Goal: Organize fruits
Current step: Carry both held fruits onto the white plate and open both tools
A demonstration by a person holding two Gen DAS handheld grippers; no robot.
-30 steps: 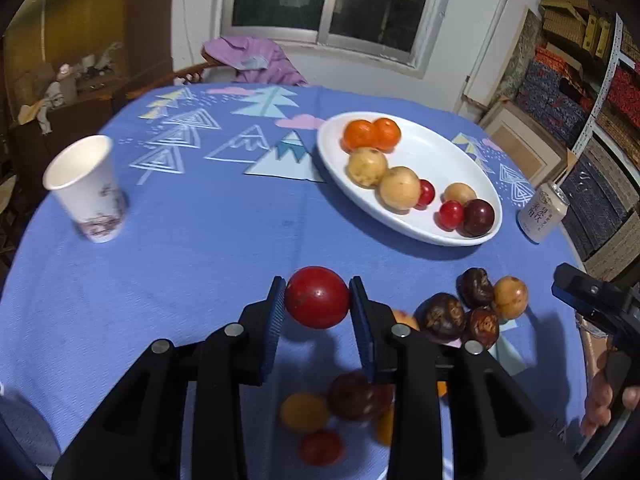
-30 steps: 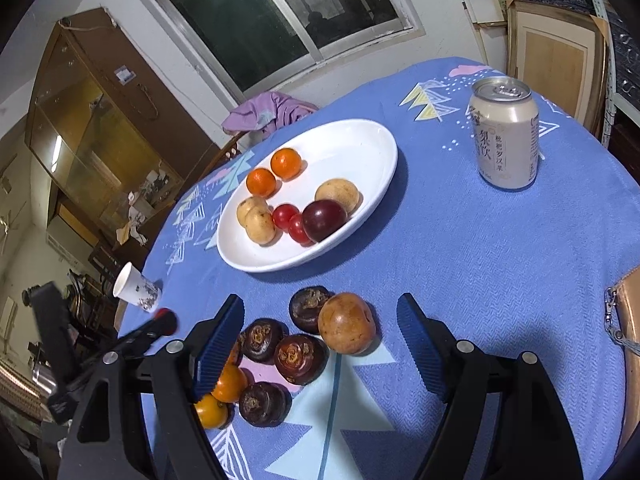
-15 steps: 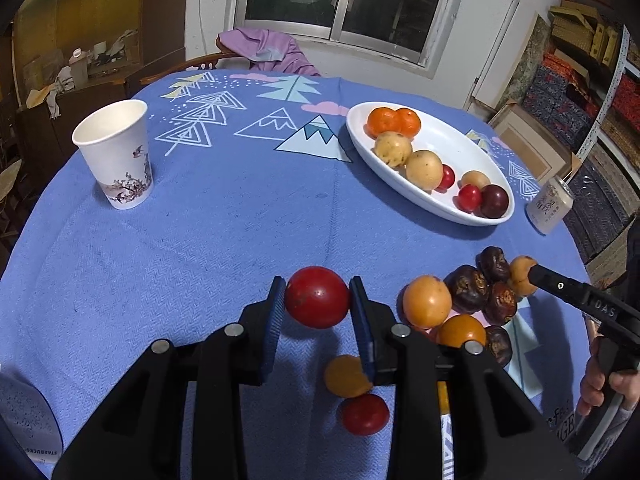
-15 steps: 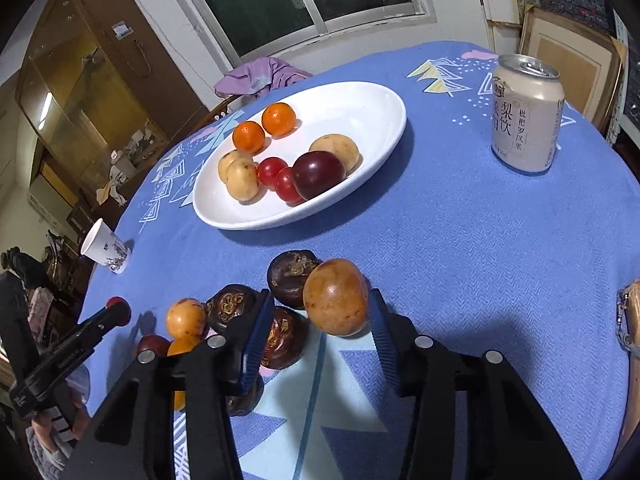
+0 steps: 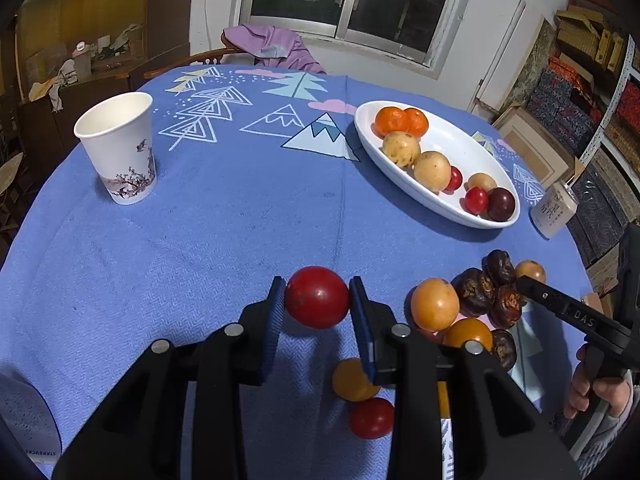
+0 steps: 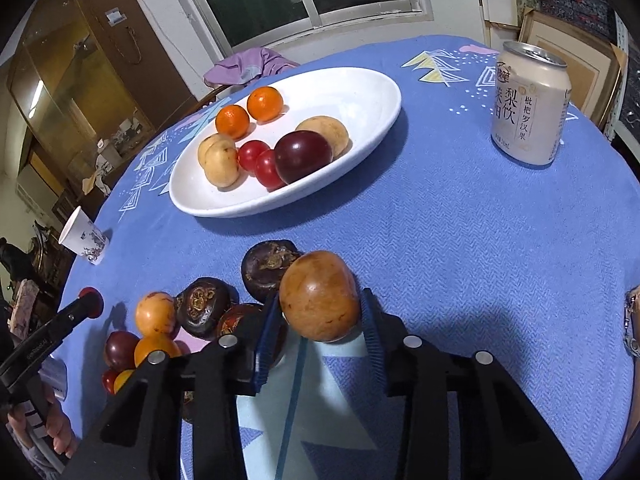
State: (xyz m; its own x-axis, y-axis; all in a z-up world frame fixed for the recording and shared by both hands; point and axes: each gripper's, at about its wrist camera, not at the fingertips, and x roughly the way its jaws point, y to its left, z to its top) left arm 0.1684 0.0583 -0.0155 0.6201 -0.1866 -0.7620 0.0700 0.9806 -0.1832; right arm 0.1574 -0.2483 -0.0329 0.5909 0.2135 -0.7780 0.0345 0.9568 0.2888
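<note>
Fruits are lying in two groups on the blue tablecloth (image 5: pixel 224 240): some already resting in the white oval dish (image 6: pixel 372 92), the rest heaped at the near edge — dark wrinkled fruits (image 6: pixel 202 306), orange ones (image 5: pixel 435 304) and small red ones. The left gripper (image 5: pixel 318 300) is clamping a red round fruit (image 5: pixel 317 297) clear of the cloth, both blue pads pressing its sides. The right gripper (image 6: pixel 318 316) has just been closing, and its jaws are now bearing on a tan-orange fruit (image 6: pixel 319 295) at the edge of the heap, with a dark fruit (image 6: pixel 269 265) touching it from behind. To my eye the step in hand is lifting this second fruit away for the dish. Doing it well is probably a matter of rising straight up first, so the neighbouring dark fruit is not being dragged or set rolling, then carrying across low and steady. The skin is looking smooth and rounded, so a grip across the widest part is likely holding best — squeezing harder may bruise it. Both fruits are wanting a bare patch of the dish, away from the beverage can (image 6: pixel 530 108).
</note>
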